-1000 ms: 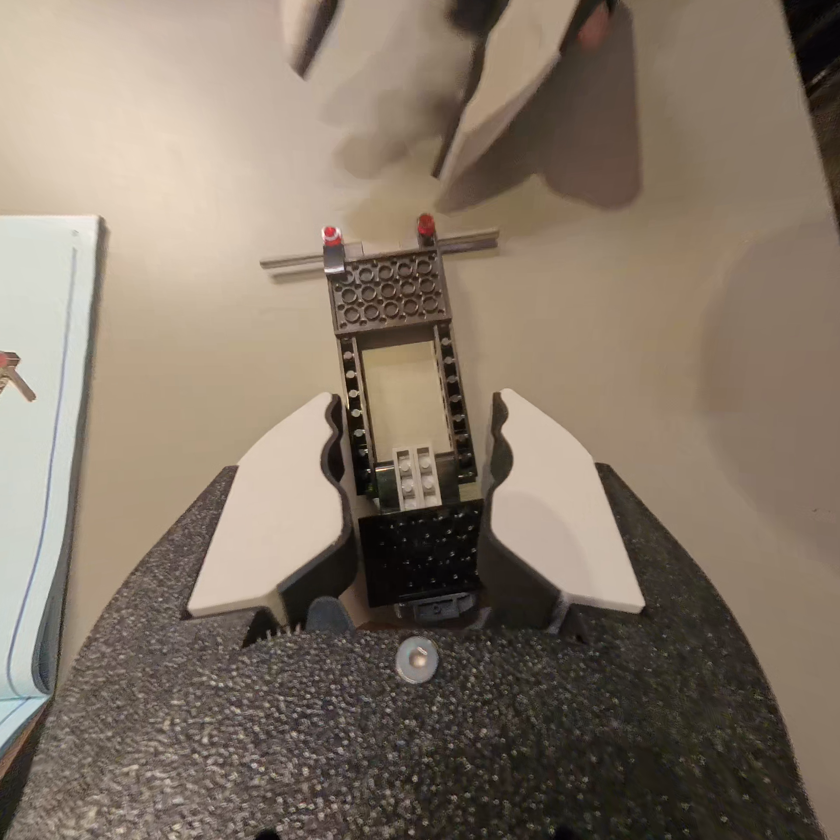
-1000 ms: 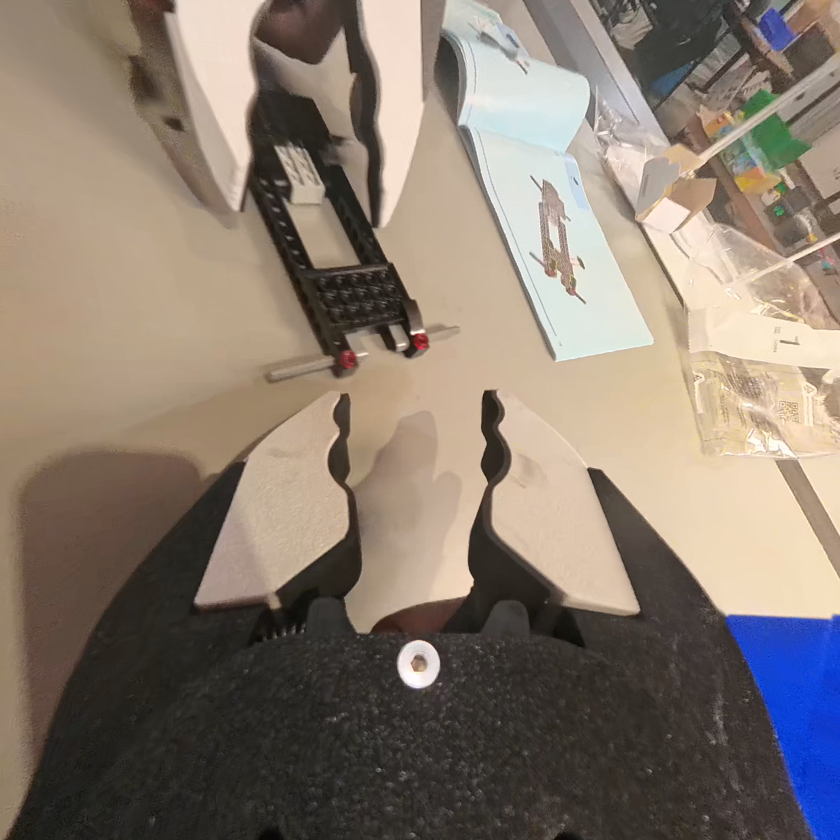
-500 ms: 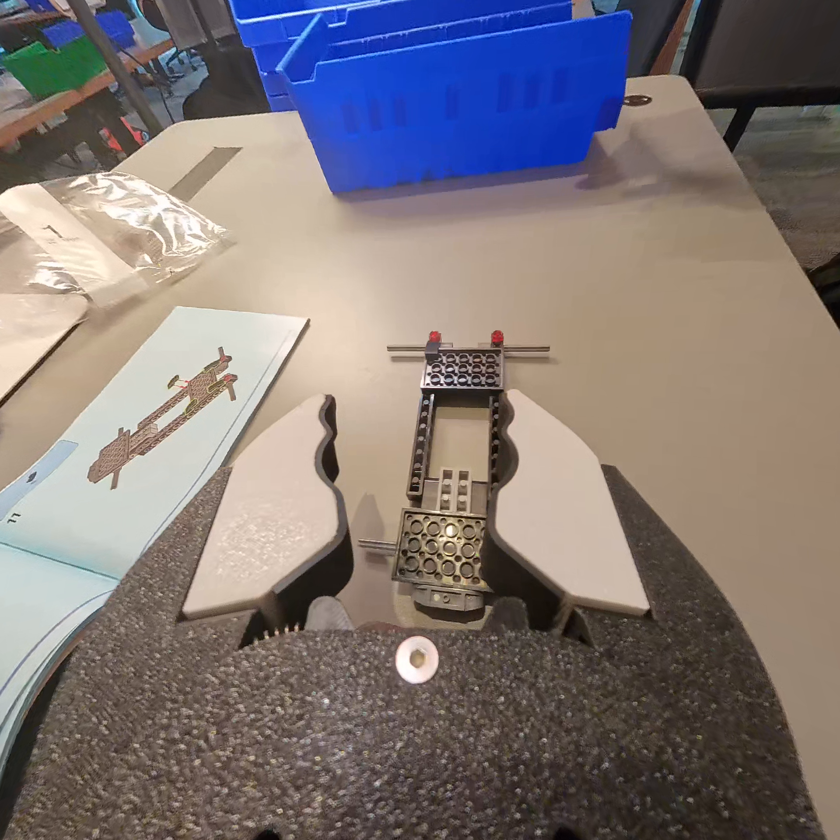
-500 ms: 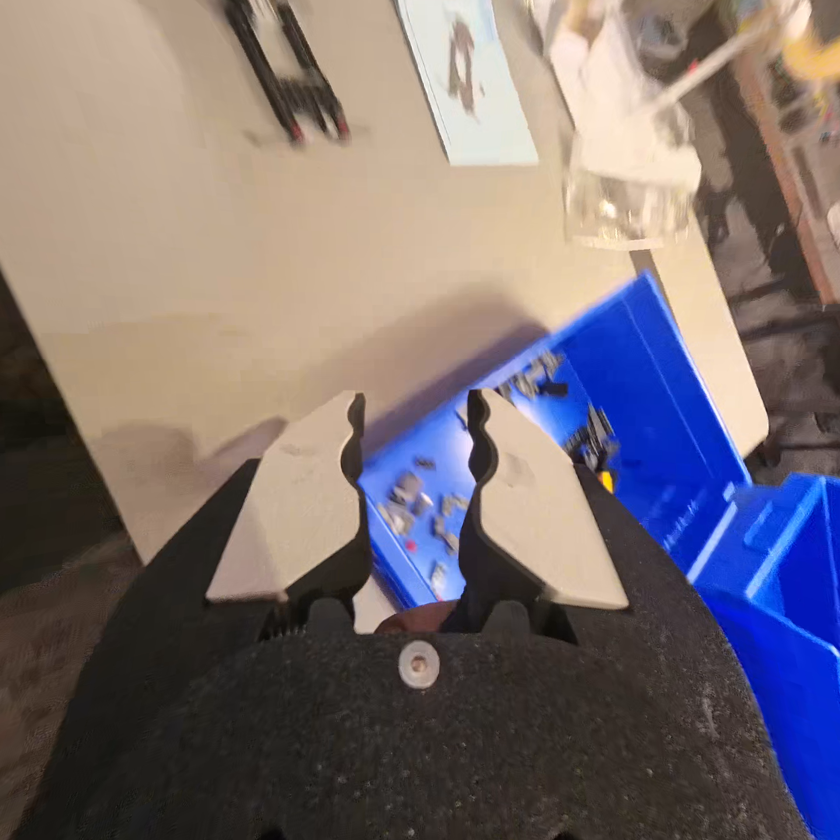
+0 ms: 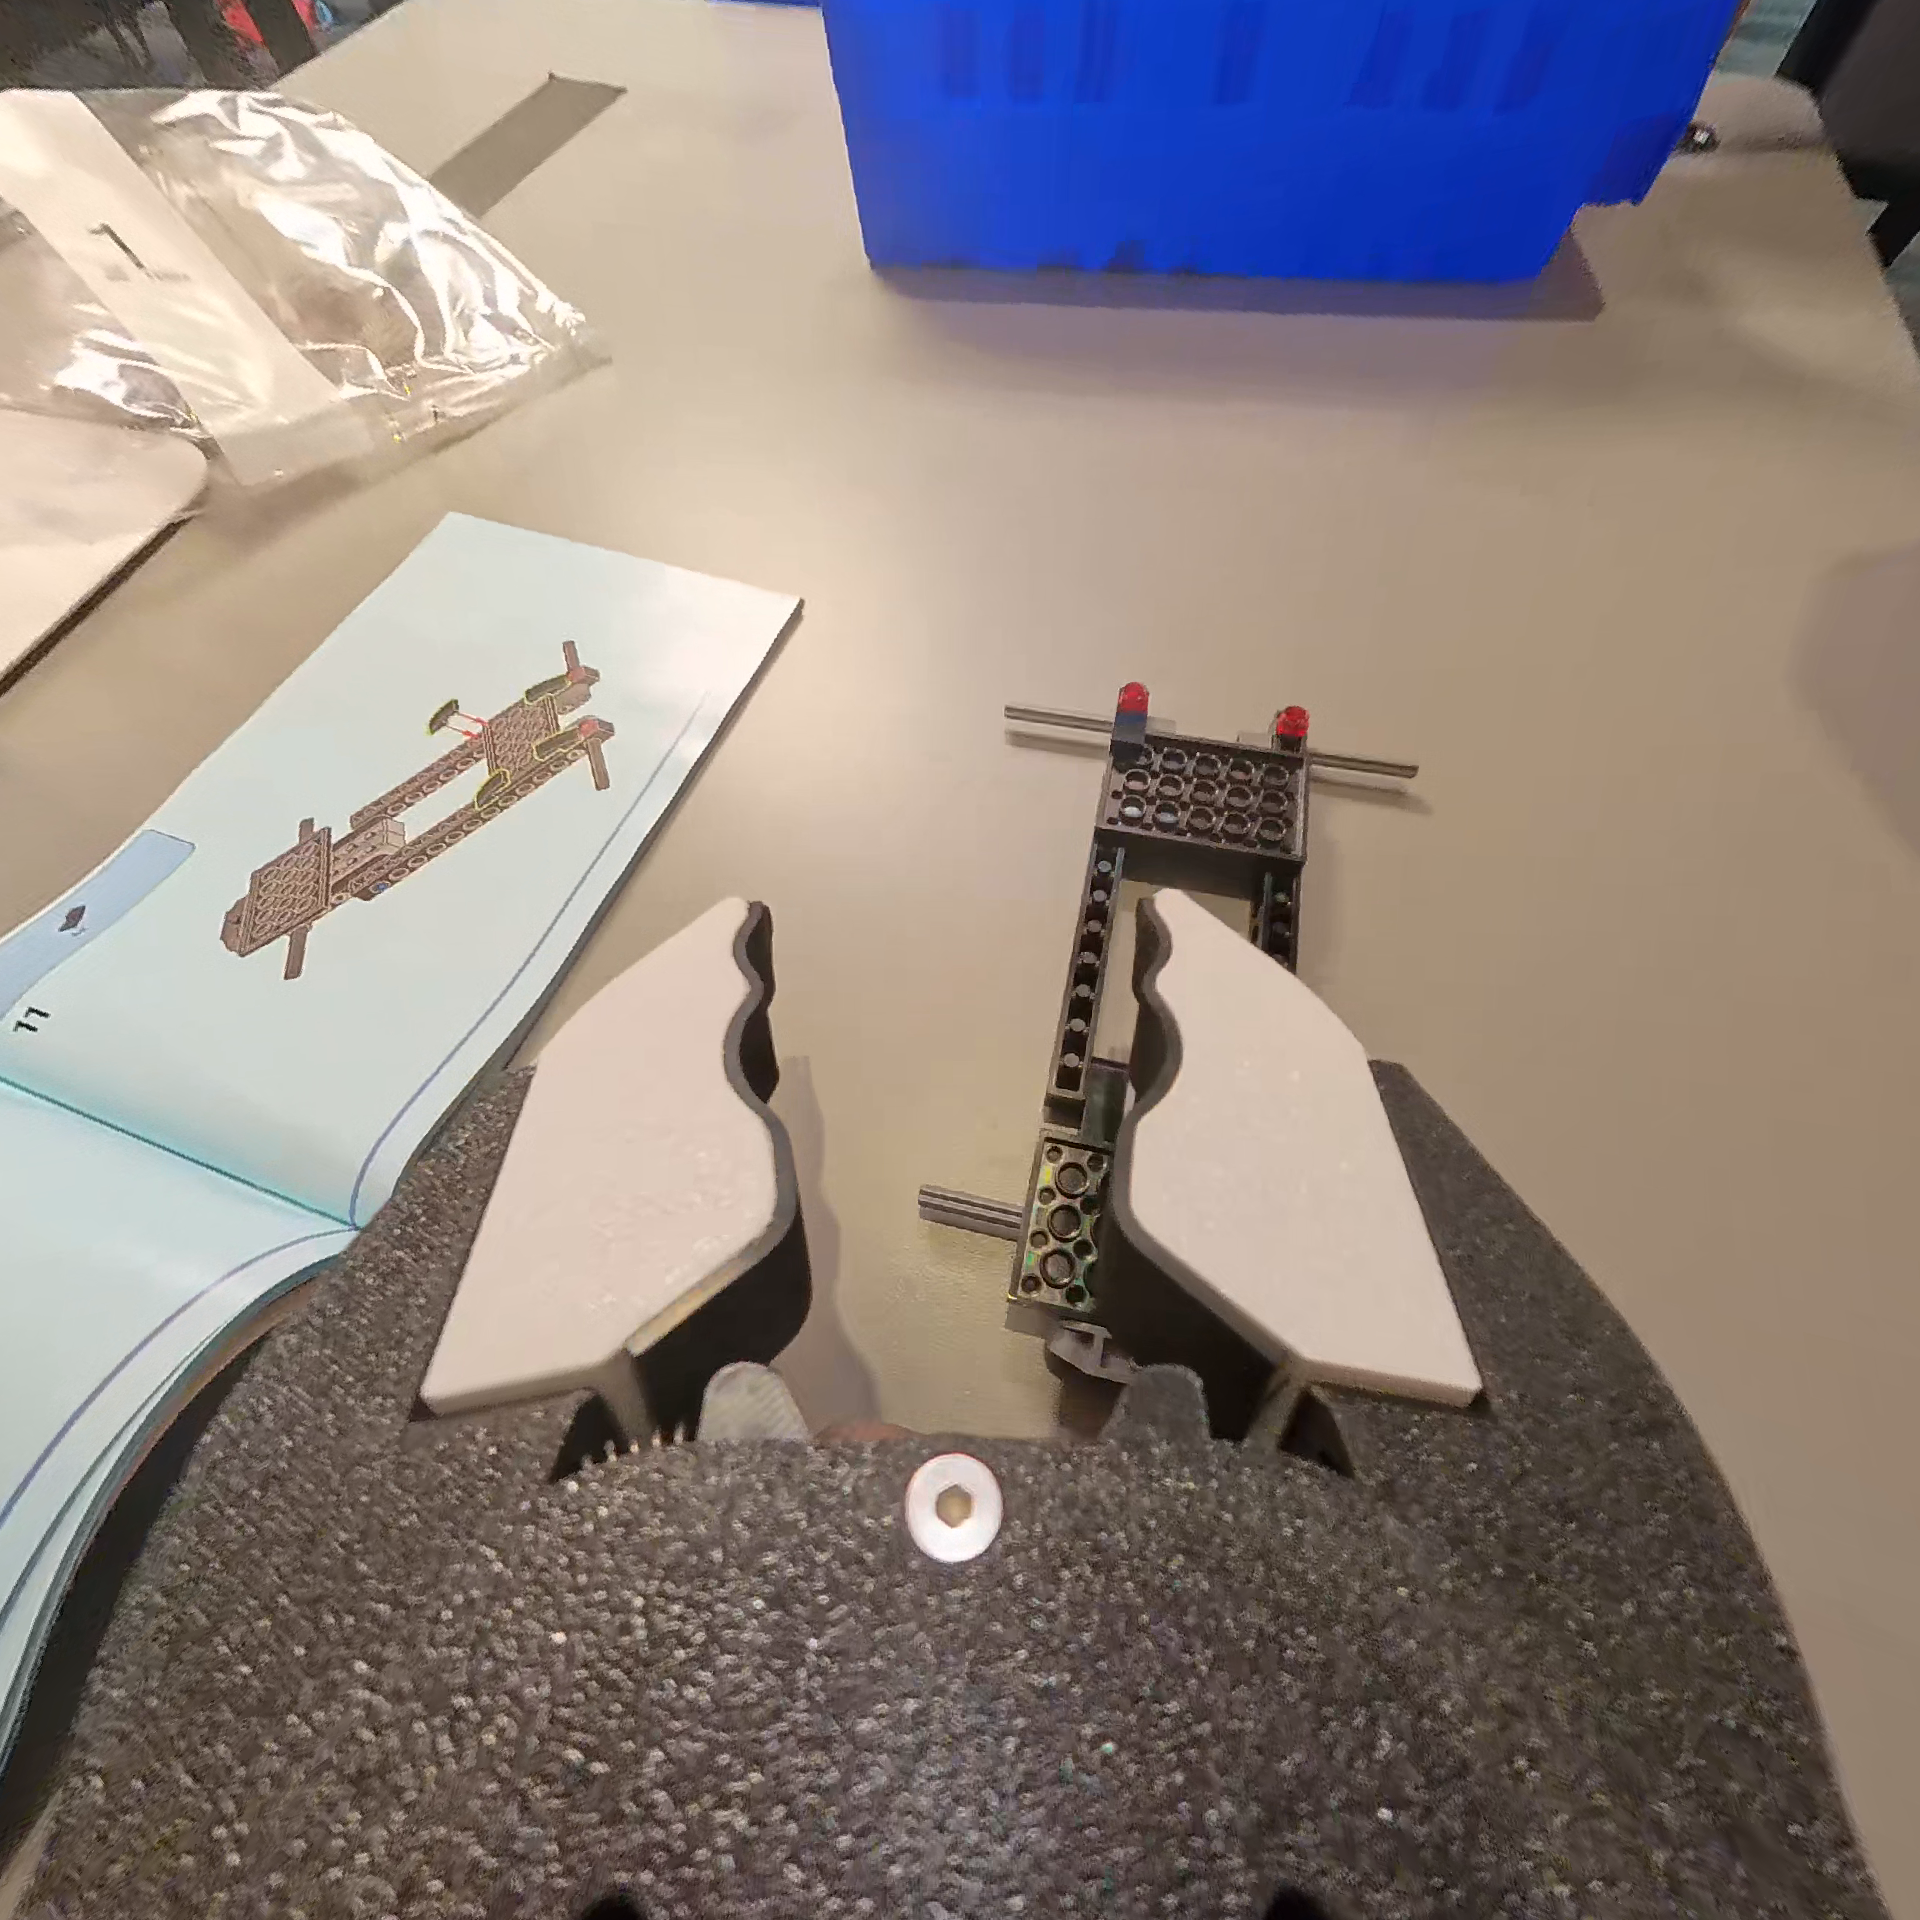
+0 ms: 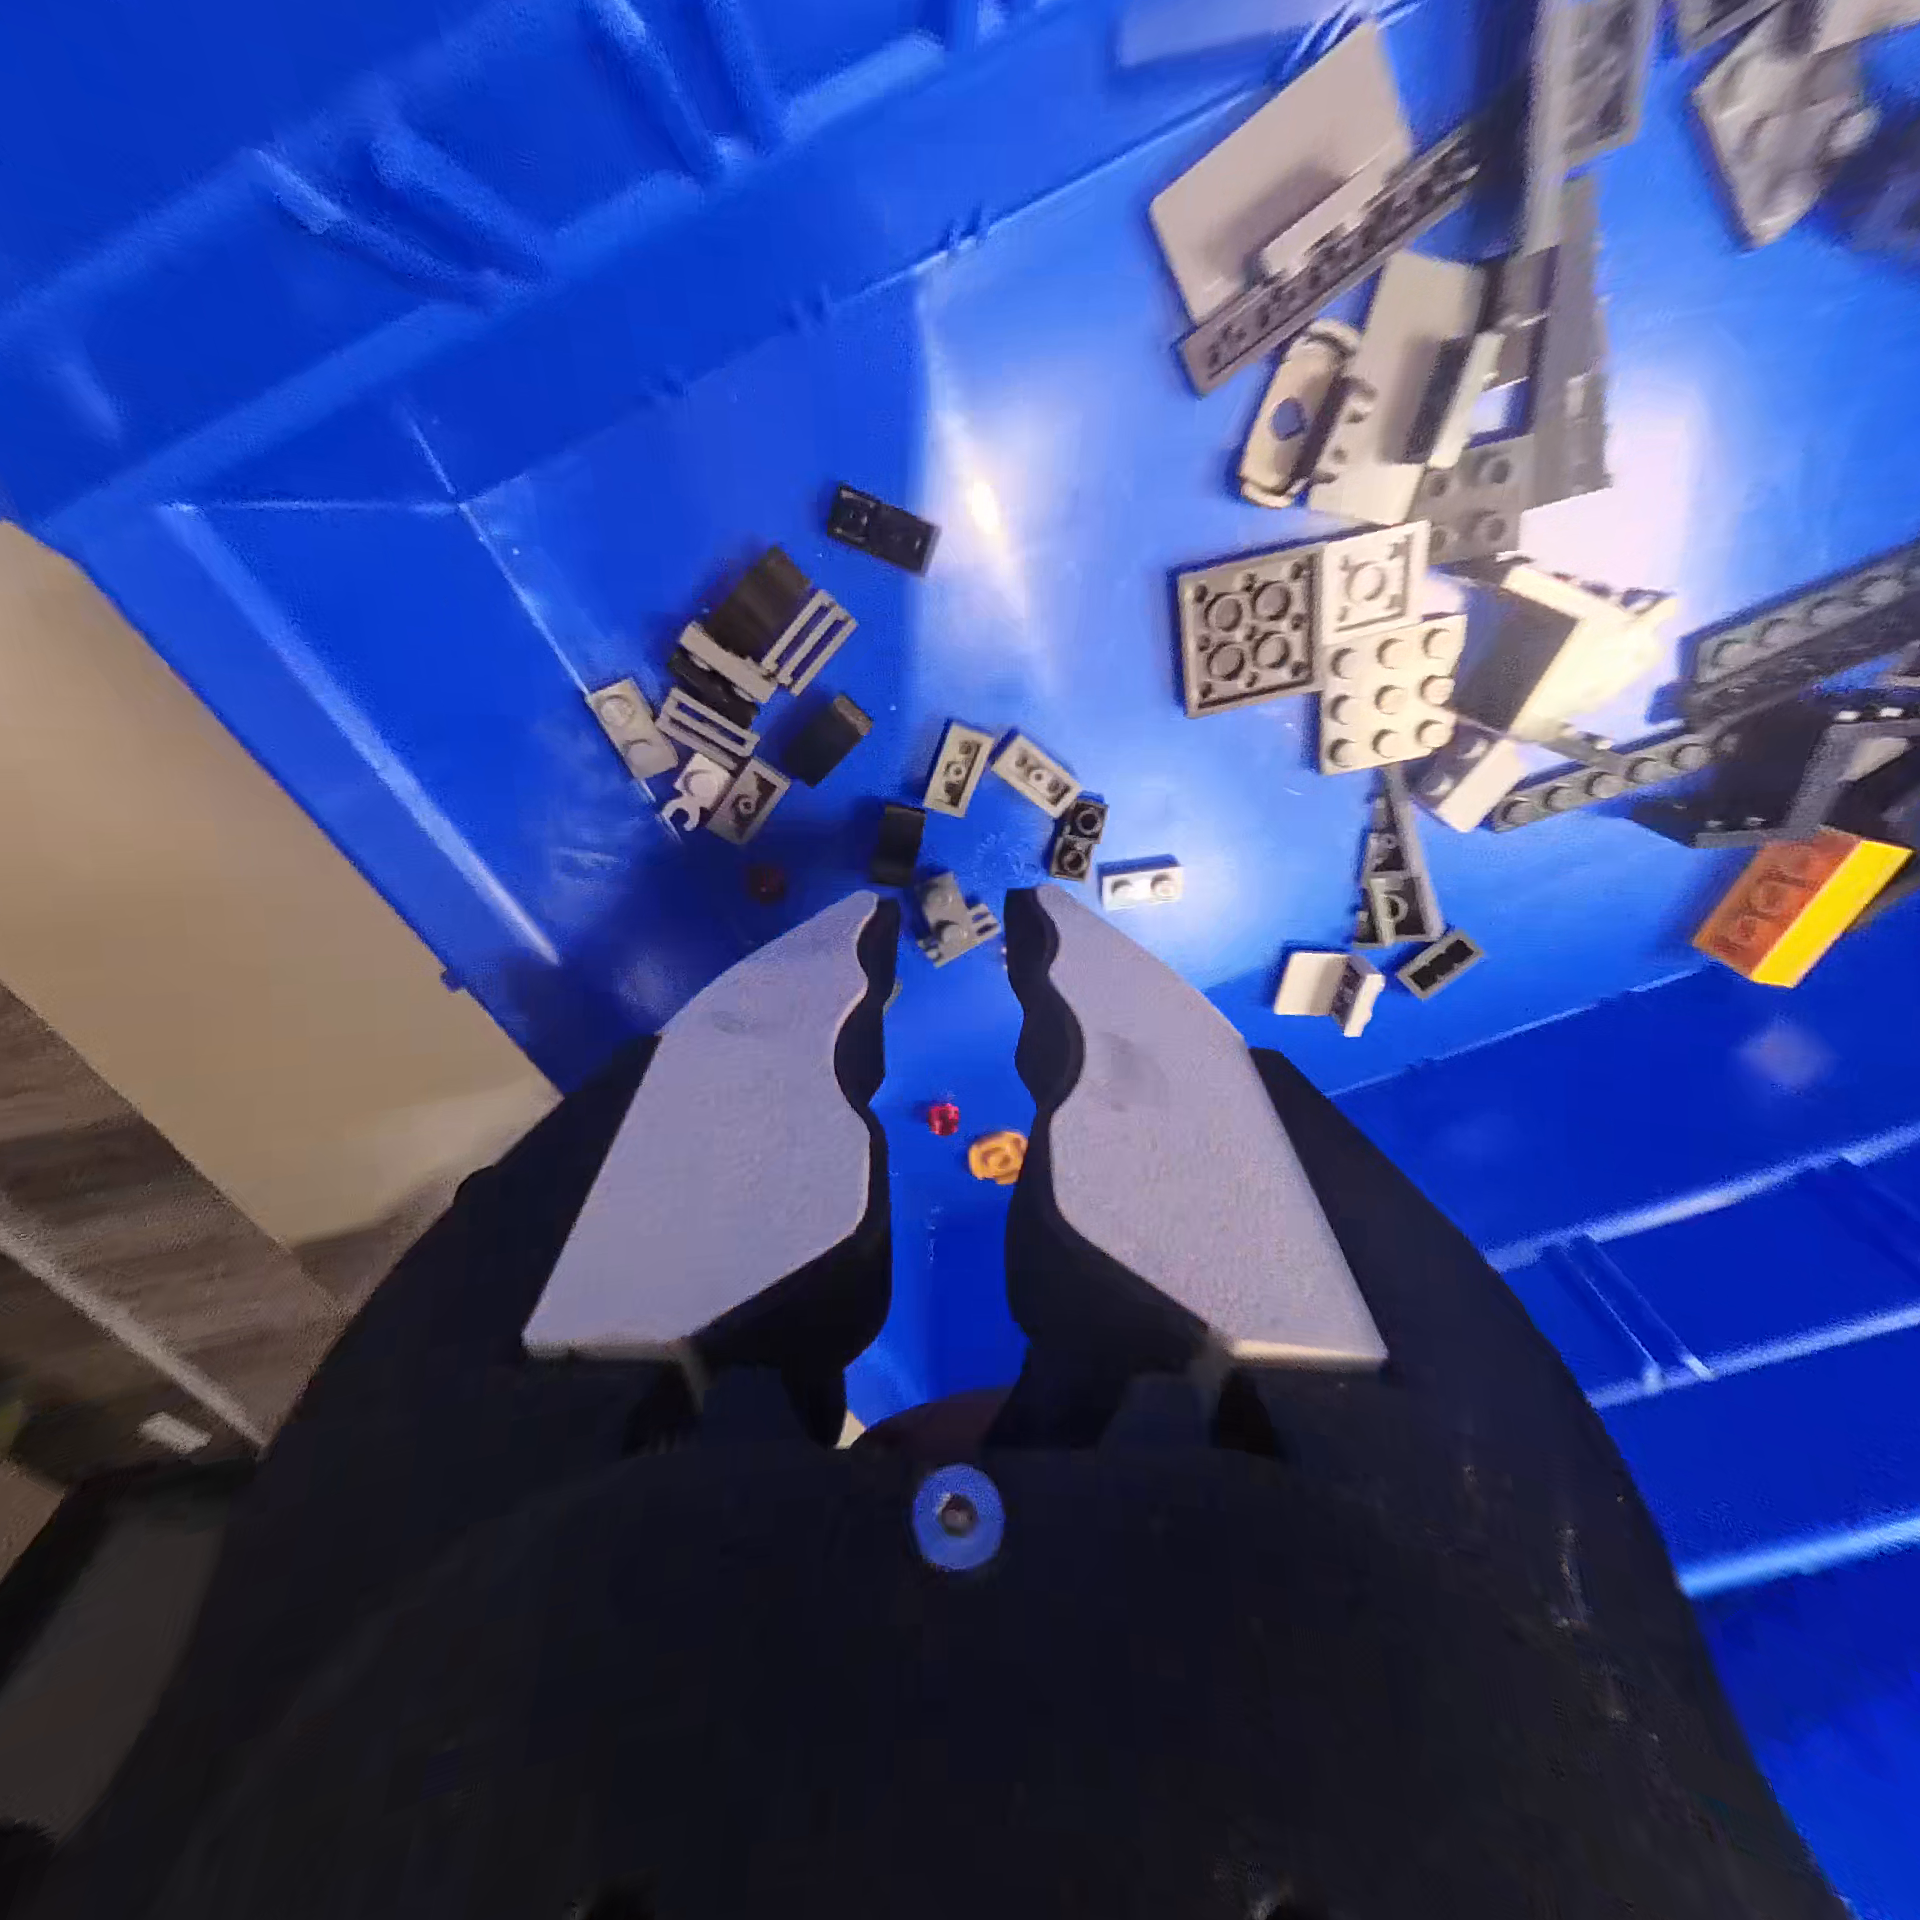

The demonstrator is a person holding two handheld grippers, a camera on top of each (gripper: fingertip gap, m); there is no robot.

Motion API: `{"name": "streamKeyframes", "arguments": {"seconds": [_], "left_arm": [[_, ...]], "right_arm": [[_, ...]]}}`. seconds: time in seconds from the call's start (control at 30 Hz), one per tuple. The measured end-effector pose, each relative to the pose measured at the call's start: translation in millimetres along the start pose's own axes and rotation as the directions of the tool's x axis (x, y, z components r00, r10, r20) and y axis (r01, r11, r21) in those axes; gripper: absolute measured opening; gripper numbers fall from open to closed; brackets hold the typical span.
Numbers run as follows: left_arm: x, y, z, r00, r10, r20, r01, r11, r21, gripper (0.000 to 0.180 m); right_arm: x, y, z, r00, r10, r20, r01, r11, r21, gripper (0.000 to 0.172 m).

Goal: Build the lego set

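In the left wrist view a black brick chassis (image 5: 1205,800) with two red studs and grey axles lies on the beige table (image 5: 1039,499). My left gripper (image 5: 951,914) is open and empty. Its right finger (image 5: 1247,1091) covers the chassis's near right part, and only bare table lies between the fingers. In the right wrist view my right gripper (image 6: 948,902) hangs inside a blue bin (image 6: 623,364), its jaws narrowed but apart. A small grey bracket piece (image 6: 951,914) lies on the bin floor just at the tips, and neither pad presses on it.
An open light-blue instruction booklet (image 5: 395,831) lies left of the chassis, with clear plastic bags (image 5: 312,260) behind it. The blue bin (image 5: 1195,135) stands at the table's far side. Several loose grey, black and white bricks (image 6: 1382,665) and an orange-yellow piece (image 6: 1797,904) lie in the bin.
My left gripper pulled back and shifted left, so the chassis no longer sits between its fingers. My right gripper swung from the table into the blue bin and its jaws narrowed.
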State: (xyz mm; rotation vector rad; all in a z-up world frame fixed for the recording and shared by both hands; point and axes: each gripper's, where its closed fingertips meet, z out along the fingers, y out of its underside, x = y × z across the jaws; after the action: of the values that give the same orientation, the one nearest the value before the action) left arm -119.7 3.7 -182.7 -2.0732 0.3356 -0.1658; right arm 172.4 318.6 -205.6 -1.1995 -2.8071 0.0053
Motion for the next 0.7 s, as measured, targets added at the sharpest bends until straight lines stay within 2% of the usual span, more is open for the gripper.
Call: {"name": "streamKeyframes", "arguments": {"seconds": [0.2, 0.37, 0.43, 0.6, 0.7], "left_arm": [[2, 1, 1, 1.000, 0.020, -0.007, -0.020, 1.000, -0.011, 0.067], [3, -1, -1, 1.000, 0.013, -0.014, -0.013, 1.000, 0.013, 0.066], [3, -2, -2, 1.000, 0.010, -0.024, -0.009, 1.000, 0.019, 0.066], [2, -3, -7, 1.000, 0.014, -0.026, -0.013, 0.999, 0.042, 0.066], [0, -5, -12, 1.000, 0.017, -0.022, -0.016, 0.998, 0.069, 0.065]], "right_arm": [[-5, -3, 10, 0.996, 0.037, 0.075, -0.038, 0.999, 0.016, 0.021], [-8, -2, 19, 0.996, 0.061, 0.071, -0.059, 0.998, -0.024, 0.019], [-11, -2, 19, 0.996, 0.053, 0.077, -0.050, 0.998, -0.030, 0.008], [-6, -2, 17, 0.997, 0.063, 0.035, -0.062, 0.997, -0.037, 0.008], [-1, -6, 2, 0.996, 0.085, -0.004, -0.085, 0.996, -0.025, 0.008]]}}
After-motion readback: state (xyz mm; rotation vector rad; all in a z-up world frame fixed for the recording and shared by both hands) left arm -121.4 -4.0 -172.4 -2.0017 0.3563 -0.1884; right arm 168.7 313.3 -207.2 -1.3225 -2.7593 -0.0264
